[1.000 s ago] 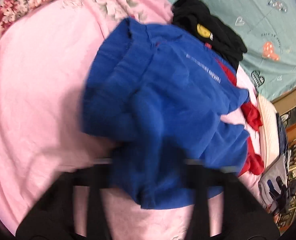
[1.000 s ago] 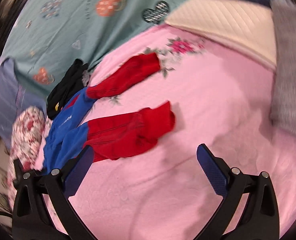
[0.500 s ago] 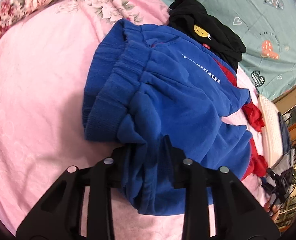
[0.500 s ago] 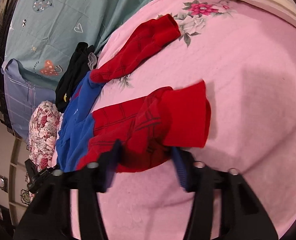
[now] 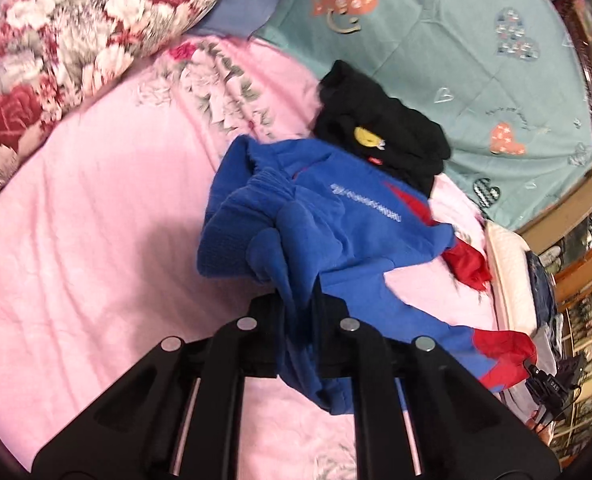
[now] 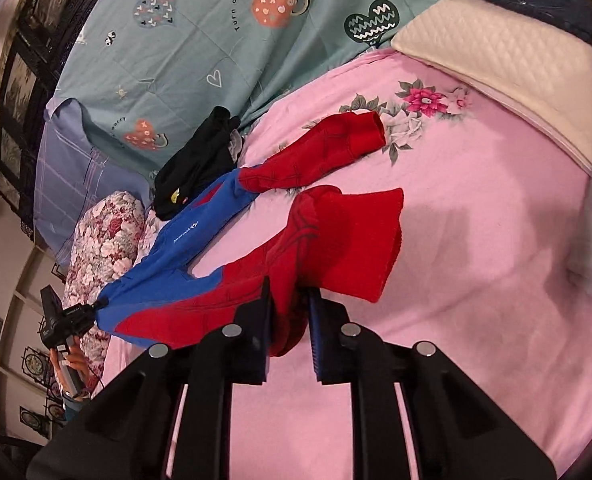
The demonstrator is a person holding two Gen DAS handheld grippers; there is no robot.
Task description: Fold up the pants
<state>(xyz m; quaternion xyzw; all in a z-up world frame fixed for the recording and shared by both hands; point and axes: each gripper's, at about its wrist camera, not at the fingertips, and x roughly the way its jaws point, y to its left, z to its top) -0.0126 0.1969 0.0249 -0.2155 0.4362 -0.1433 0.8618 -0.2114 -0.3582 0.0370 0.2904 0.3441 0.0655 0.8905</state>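
Left tool [image 5: 299,300] is clamped down on a bunch of the blue waistband, right tool [image 6: 289,312] is pinched on the red cuff of the near leg. So the pants [image 5: 336,216] are gripped at both ends and that side hangs between the two tools, off the bed [image 5: 95,240]. The far leg [image 6: 320,156] lies flat on the pink cover, running from about 10 to 1 o'clock of the right tool.

What could go wrong, my guess: both grabs look like thick bunched wads rather than clean edges. If the left bite only has the top layer of the waistband, the back layer could sag and the fold would come out lopsided. On the right side the cuff is flopped over at 2 o'clock of the tool, so it could slip out if the leg gets pulled taut. Also there's a black garment [image 5: 380,132] touching the pants at 1 o'clock of the left tool. Drag the waist that way and it may snag or get folded in.
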